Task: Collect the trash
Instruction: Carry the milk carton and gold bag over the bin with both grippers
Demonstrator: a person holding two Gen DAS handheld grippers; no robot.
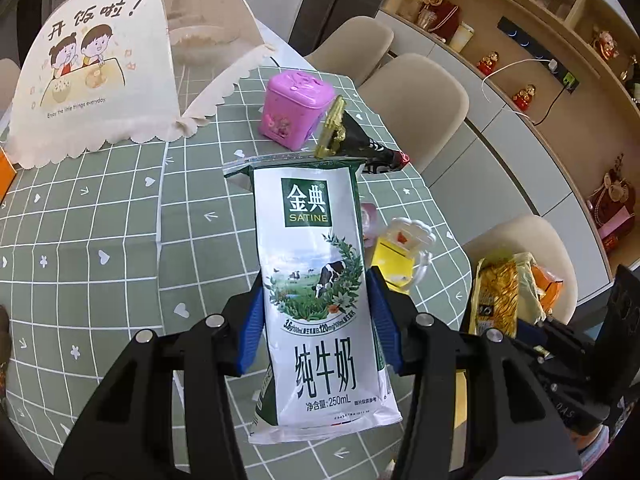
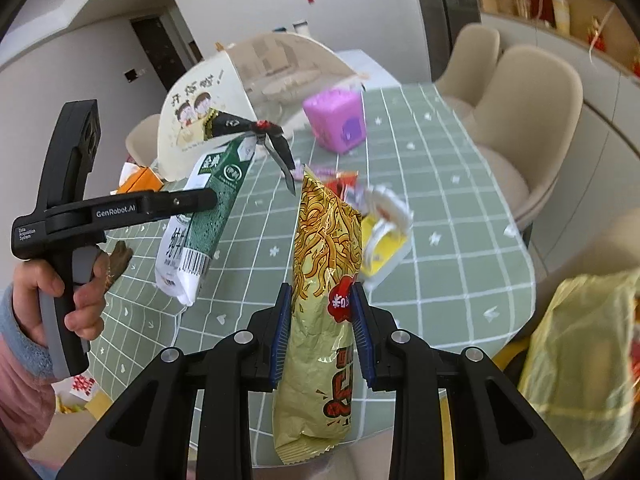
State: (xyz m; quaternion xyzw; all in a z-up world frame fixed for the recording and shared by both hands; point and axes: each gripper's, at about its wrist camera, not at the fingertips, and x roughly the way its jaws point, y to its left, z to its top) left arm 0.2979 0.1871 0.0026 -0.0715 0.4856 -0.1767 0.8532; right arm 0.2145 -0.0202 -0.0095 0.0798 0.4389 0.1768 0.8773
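The left gripper (image 1: 316,320) has its blue-padded fingers (image 1: 251,332) pressed against both side edges of a white and green flattened milk carton (image 1: 320,280). The carton runs lengthwise between them, its base sticking out toward the camera and its top reaching well past the fingertips, held above the counter (image 1: 80,240), which is covered in a green cloth with a white grid. In the right wrist view the same carton (image 2: 200,220) hangs tilted from that gripper, which a hand (image 2: 76,292) clasps by the handle.

The right gripper (image 2: 320,320) is likewise clamped, its blue fingers (image 2: 280,328) squeezing a yellow crinkled noodle snack packet (image 2: 324,280) around its middle; the packet's lower end dangles below the fingers and its upper end rises beyond them, off the counter. At the right edge of that view is a yellow plastic bag (image 2: 580,360), blurred.

Just past the packet on the counter lies a yellow and white crumpled wrapper (image 2: 384,236). A black cone-shaped wrapper with a red tip (image 1: 372,148) is just behind the carton's top. Farther on stands a pink plastic box (image 1: 294,110), and beyond it a cream folding food cover with a cartoon print (image 1: 92,76). Beige chairs (image 1: 416,100) line the far side.
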